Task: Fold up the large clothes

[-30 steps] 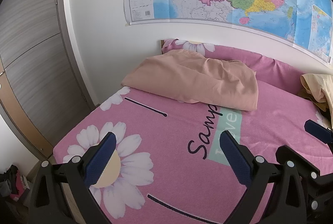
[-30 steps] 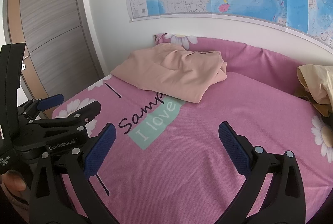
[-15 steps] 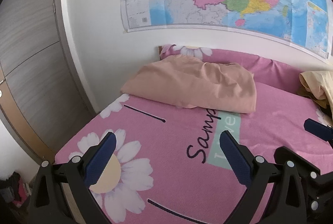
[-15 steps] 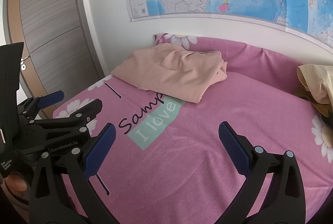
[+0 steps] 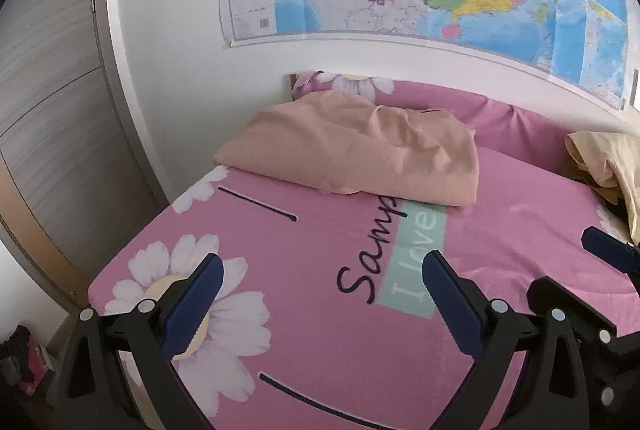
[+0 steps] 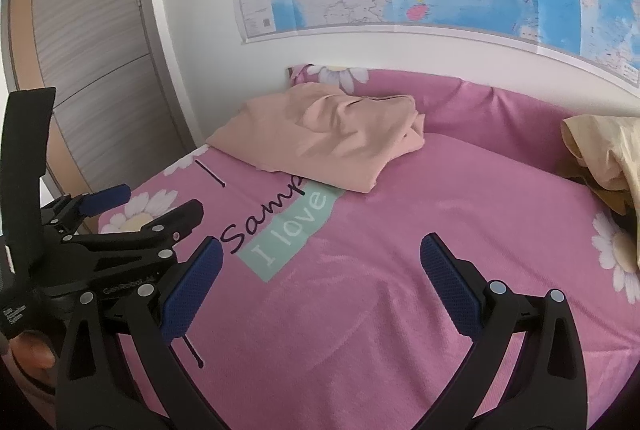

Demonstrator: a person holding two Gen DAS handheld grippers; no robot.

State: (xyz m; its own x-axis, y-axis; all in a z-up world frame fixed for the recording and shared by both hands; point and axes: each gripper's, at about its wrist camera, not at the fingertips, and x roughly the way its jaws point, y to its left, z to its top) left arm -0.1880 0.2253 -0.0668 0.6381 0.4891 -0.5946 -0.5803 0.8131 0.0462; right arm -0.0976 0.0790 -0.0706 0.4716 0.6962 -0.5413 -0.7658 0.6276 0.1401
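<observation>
Left gripper [image 5: 320,296] frame: black plastic, two forked arms, silver round screws at the joints.
Finger pads [image 5: 192,304]: dark blue, textured, elongated.
Right gripper [image 6: 320,290] frame: matching black arms, silver screws, blue dimpled pads [image 6: 450,290].
Markings: white lettering on the left gripper body, seen in the right wrist view; partly blurred.
</observation>
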